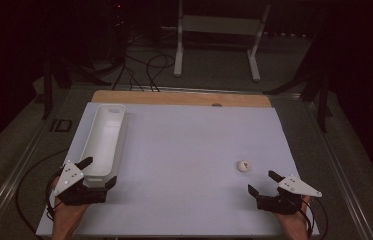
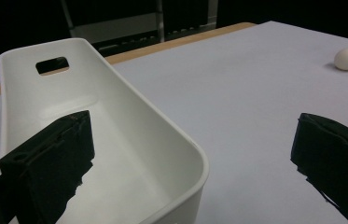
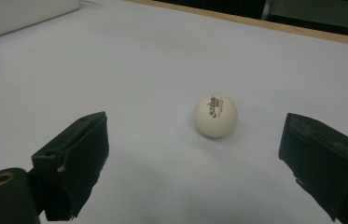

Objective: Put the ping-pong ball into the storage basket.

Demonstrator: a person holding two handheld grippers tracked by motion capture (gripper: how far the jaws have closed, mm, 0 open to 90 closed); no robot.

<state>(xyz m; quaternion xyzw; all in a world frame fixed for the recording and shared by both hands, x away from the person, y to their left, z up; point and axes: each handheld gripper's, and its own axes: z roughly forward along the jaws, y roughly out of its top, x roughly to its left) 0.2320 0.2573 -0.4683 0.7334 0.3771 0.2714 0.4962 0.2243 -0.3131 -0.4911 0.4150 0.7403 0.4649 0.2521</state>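
A white ball [image 3: 215,115] is seen lying on the tabletop [image 1: 184,150], just ahead of the right hand-held gripper [image 1: 265,182], whose jaws are spread wide and untouched by it. The left hand-held gripper [image 1: 99,172] is likewise released, straddling the near wall of a white bin [image 2: 129,121].

White bench [image 1: 184,150], long white tray [image 1: 103,142] at nine o'clock, ball [image 1: 244,166] at four o'clock, left tongs [image 1: 94,175] gaping astride the tray's near end, right tongs [image 1: 263,182] gaping just below the ball
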